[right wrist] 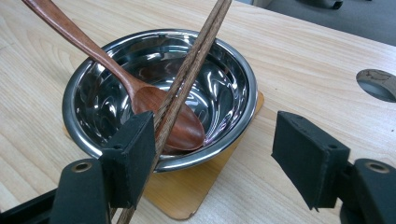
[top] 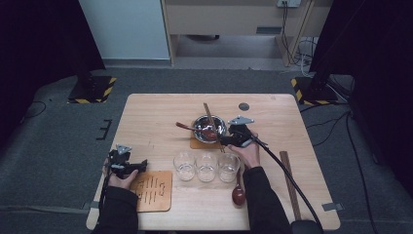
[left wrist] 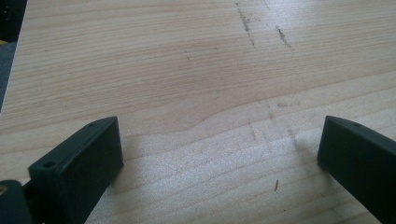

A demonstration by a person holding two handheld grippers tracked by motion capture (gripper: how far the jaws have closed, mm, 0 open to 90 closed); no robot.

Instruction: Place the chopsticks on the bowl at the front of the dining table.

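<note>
A steel bowl (top: 217, 123) (right wrist: 236, 65) stands on a small wooden coaster (right wrist: 182, 198) at mid-table. A wooden spoon (top: 187, 126) (right wrist: 159, 105) lies in it, handle out over the rim to the left. A pair of dark chopsticks (top: 209, 114) (right wrist: 189, 79) rests across the bowl. My right gripper (top: 228, 139) (right wrist: 217, 140) sits open just in front of the bowl; the chopsticks' near end lies against the inner face of its left jaw, and the other jaw stands well apart. My left gripper (top: 129, 161) (left wrist: 222, 140) is open over bare table near the left front edge.
Three empty glasses (top: 206, 166) stand in a row in front of the bowl. A second wooden spoon (top: 238, 192) lies by the right forearm. A slotted wooden mat (top: 152, 190) lies beside the left hand, a dark stick (top: 290, 180) at the right, and a round hole (top: 243, 106) (right wrist: 378, 84) behind the bowl.
</note>
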